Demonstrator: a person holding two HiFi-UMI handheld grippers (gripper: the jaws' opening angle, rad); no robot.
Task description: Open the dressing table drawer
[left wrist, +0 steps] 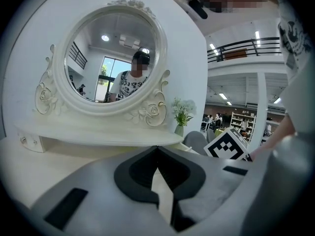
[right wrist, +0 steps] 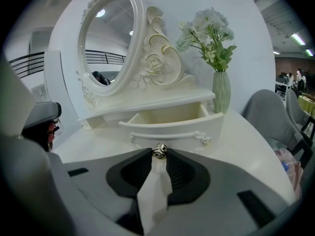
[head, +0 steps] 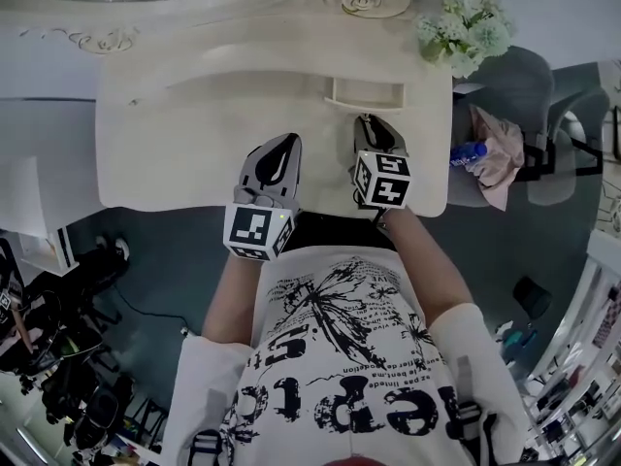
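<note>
Head view had the person standing at a cream dressing table (head: 194, 153) with a hand-held gripper in each hand, both over the top. The drawer (head: 367, 93) sat on the right side, under the little shelf below the oval mirror (right wrist: 106, 43), and it was already slid out toward the person, so its inside showed. The right hand-held gripper (head: 370, 122) was right at the drawer front, and its own view showed the jaws pinched onto the small rose-shaped metal knob (right wrist: 159, 151) in the middle of that front. The left hand-held gripper (head: 288, 144) hung just beside it over bare tabletop, jaw tips closed together with nothing between them. White flowers (head: 464, 22) in a ribbed pale green vase (right wrist: 221, 92) stood at the table's right back corner, with a grey chair (head: 519, 85) beyond. As for writing, the shirt (head: 340, 338) had big black lettering, but it was upside down and I couldn't read it properly.
</note>
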